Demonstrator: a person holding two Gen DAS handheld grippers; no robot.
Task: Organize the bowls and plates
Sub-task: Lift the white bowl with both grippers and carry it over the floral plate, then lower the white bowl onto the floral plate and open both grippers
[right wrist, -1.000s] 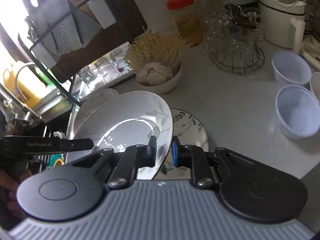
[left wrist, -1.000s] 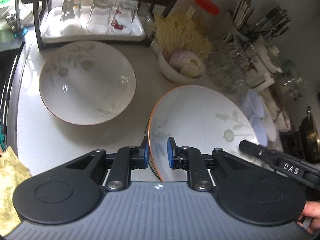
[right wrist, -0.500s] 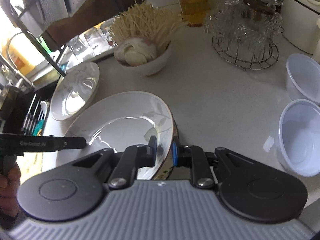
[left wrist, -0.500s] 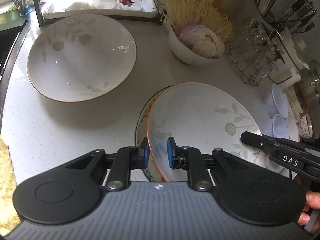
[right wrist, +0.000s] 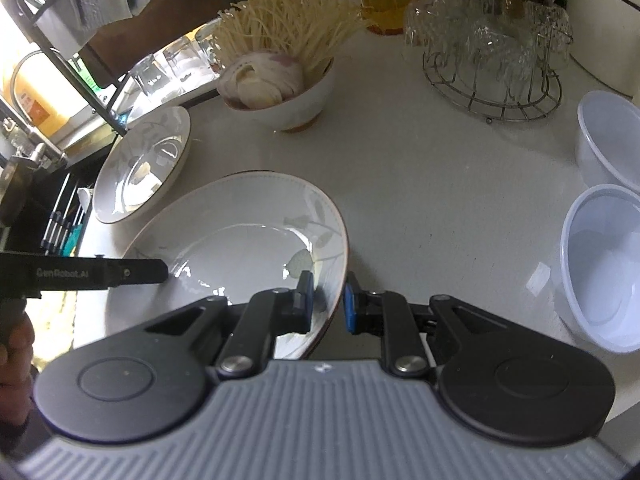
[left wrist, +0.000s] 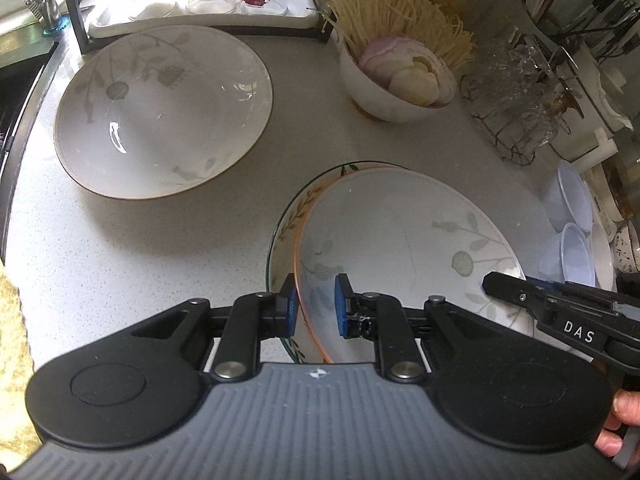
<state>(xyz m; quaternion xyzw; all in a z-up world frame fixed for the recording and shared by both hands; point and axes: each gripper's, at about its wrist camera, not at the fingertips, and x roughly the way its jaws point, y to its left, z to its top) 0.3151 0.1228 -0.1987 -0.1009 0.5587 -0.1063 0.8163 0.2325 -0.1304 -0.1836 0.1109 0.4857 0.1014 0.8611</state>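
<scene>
— Well, looks like a pale speckled countertop (left wrist: 132,240), crowded along the back.
— Crowded with what?
— Upturned glasses on a white tray (left wrist: 200,20), a bowl of enoki mushrooms and onion (left wrist: 396,80), clear cups on a wire stand (right wrist: 492,48), two plastic tubs (right wrist: 600,264) on the right. Sink edge and faucet (left wrist: 46,4) at far left.
— And the dishes?
— Held from both sides: leaf-print bowl (left wrist: 400,240), gripped at opposite rims. Left gripper (left wrist: 315,300) narrowed onto the near rim, right gripper (right wrist: 328,300) narrowed onto the opposite one. Sitting over a vine-patterned plate (left wrist: 288,216) on the counter; whether fully resting or not, cannot tell.
— Anything else?
— Matching second bowl (left wrist: 160,112) well apart, near the tray.
</scene>
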